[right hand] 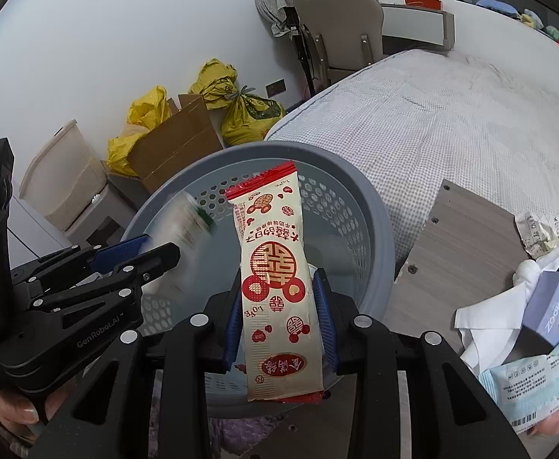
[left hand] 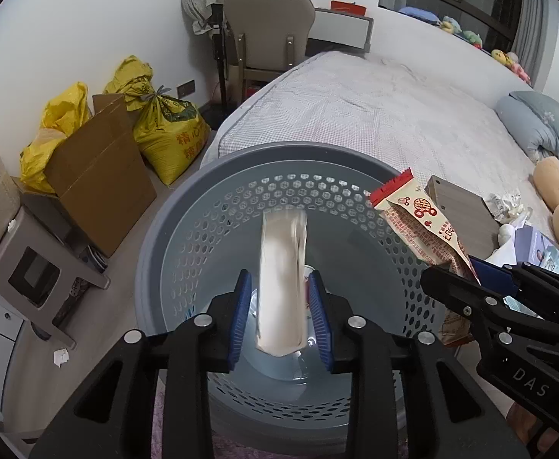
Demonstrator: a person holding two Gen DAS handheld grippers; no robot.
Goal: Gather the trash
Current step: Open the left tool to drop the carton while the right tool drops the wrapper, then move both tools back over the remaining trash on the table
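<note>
Here the left tongs (left hand: 282, 313) stand slightly parted above the grey basket (left hand: 172, 237), and a blurred pale packet (left hand: 281, 283) sits loose between the blue pads (left hand: 241, 313), not pressed. The right tongs (right hand: 279, 313) pinch a red-and-white snack wrapper (right hand: 275, 279) upright over the same basket, beside the bed (right hand: 432, 122).

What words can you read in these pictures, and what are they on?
"LOVE": red and cream snack wrapper
"GenRobot.AI": left gripper
"DAS": right gripper
"精心": yellow sack
Small print on the wet wipes pack is too small to read; the falling packet is blurred.
</note>
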